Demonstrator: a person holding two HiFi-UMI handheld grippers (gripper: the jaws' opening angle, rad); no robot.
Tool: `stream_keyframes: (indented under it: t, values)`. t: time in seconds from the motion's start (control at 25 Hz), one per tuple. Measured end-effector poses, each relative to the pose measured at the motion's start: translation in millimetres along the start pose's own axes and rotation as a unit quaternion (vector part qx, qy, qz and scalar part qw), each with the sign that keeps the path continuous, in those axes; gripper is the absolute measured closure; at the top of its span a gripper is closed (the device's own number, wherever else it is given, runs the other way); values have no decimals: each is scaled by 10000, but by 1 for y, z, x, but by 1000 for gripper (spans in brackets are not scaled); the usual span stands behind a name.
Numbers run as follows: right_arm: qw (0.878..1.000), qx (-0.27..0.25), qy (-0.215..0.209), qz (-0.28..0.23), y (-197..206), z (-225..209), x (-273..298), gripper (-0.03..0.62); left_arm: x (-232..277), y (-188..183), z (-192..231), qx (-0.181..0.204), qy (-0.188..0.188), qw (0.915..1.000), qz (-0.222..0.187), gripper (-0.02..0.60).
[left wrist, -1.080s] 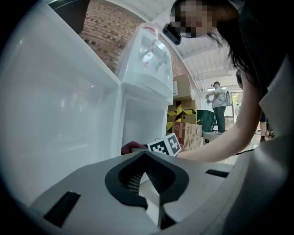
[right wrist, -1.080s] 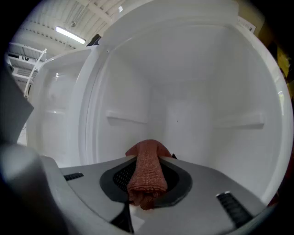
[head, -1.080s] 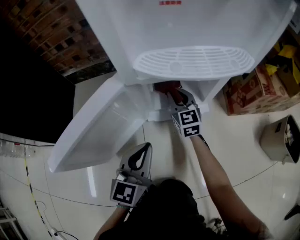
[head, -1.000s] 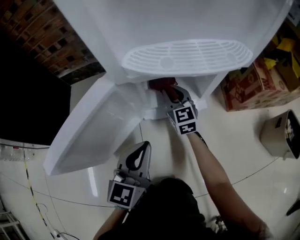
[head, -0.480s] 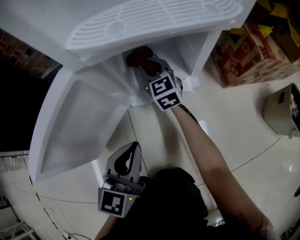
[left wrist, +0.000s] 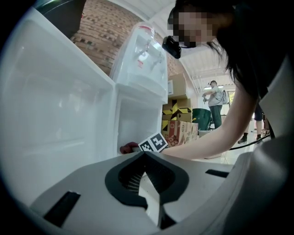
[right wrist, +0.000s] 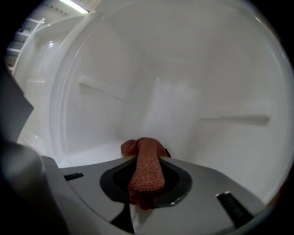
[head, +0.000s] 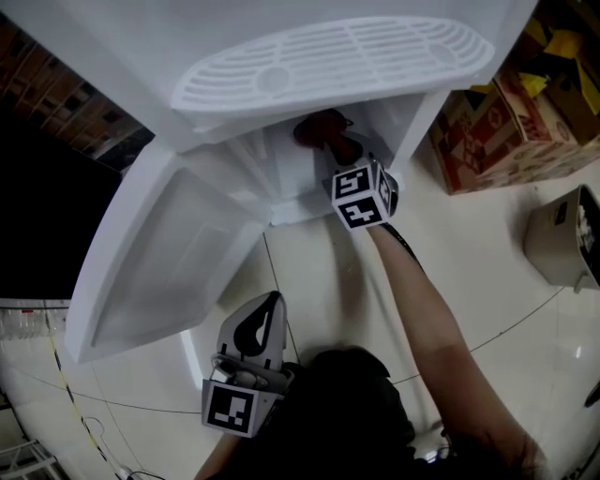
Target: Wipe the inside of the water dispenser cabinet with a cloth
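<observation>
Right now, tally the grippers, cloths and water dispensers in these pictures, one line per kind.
Grippers: 2, the left gripper and the right gripper.
Red cloth: 1.
White water dispenser: 1.
Total: 4.

Head-view holdings. My right tool [head: 339,157], marker cube uppermost, reaches into the open cabinet [head: 277,157] of the white water dispenser [head: 309,19], its tips at a red cloth [head: 317,129] inside. A grilled drip tray [head: 337,56] juts out above the opening. The cabinet door [head: 159,262] is swung wide to the left. My left tool [head: 269,302], jaw tips together, is held low over the pale tiled floor [head: 319,281], apart from the dispenser. Cardboard boxes [head: 506,103] stand at right, with a beige box-like thing [head: 562,239] near them. A brick wall [head: 56,84] shows at upper left.
</observation>
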State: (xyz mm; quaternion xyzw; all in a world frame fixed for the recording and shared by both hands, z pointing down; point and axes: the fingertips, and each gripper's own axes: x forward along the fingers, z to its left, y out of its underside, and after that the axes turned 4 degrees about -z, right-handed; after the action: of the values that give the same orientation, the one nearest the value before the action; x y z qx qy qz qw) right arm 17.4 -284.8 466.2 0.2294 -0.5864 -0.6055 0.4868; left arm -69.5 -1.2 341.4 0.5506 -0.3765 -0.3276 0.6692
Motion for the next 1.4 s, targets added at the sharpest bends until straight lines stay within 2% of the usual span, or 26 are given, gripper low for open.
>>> stream_keyframes:
  t: [0.12, 0.36, 0.44, 0.6, 0.68, 0.8, 1.0, 1.28, 1.4]
  values:
    - [9985, 343, 412, 135, 1, -26, -12, 517, 0, -1, -2, -2, 27, 10000, -12, 604]
    - [9985, 348, 418, 63, -2, -25, -16, 517, -2, -3, 2, 10, -23, 10000, -52, 604]
    - [9986, 409, 237, -217, -21, -11, -22, 517, -2, -1, 5, 0, -56, 10000, -32, 604]
    - [9963, 145, -588, -612, -54, 62, -35, 517, 2, -2, 1, -24, -35, 10000, -88, 604]
    - [9938, 19, -940, -597, -50, 97, -35, 517, 4, -4, -3, -14, 3, 9999, -101, 604]
    - [9936, 22, -1090, -307, -29, 115, -32, 517, 4, -5, -5, 2, 3, 9999, -112, 604]
    - [9975, 30, -702, 123, 8, 77, -36, 517, 1, -2, -1, -9, -72, 9999, -73, 604]
    - [9966, 427, 468, 519, 33, -22, -70, 517, 5, -2, -5, -45, -73, 9999, -89, 604]
    - [9954, 446, 594, 611, 44, -37, -78, 517, 5, -2, -8, -37, -65, 9999, -91, 604]
